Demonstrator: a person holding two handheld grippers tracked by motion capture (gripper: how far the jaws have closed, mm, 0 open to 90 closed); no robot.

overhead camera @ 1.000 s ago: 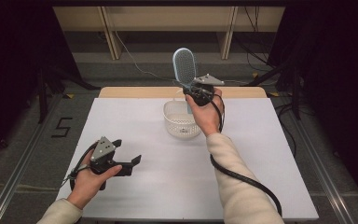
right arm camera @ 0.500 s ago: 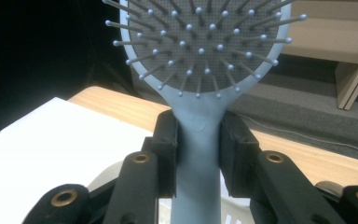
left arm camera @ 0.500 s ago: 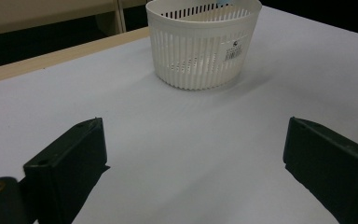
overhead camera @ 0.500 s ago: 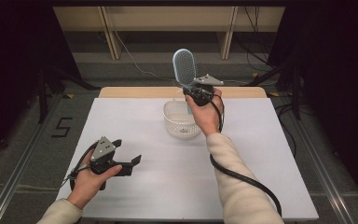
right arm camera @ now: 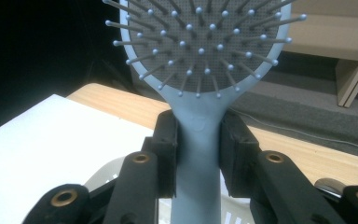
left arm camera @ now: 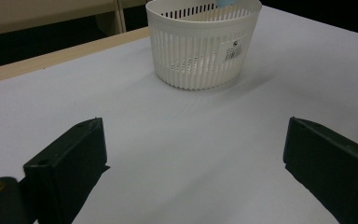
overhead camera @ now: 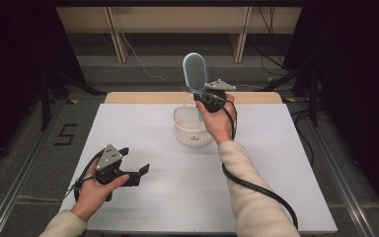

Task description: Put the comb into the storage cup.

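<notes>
A pale blue hairbrush (overhead camera: pixel 195 72) stands upright, head up, over the white slotted basket (overhead camera: pixel 191 127) at the back middle of the table. My right gripper (overhead camera: pixel 206 97) is shut on its handle; in the right gripper view the brush neck (right arm camera: pixel 198 126) sits squeezed between the two black pads (right arm camera: pixel 166 140), bristles facing the camera. My left gripper (overhead camera: pixel 135 167) rests low over the front left of the table, open and holding nothing. In the left gripper view its gripper (left arm camera: pixel 196 154) faces the basket (left arm camera: pixel 200 44) across bare tabletop.
A white sheet covers the table (overhead camera: pixel 143 123), with a wooden strip (overhead camera: pixel 138 97) along the far edge. A black cable (overhead camera: pixel 256 190) trails from the right gripper down the forearm. Beyond the table lie a dark floor, shelving legs and loose cables.
</notes>
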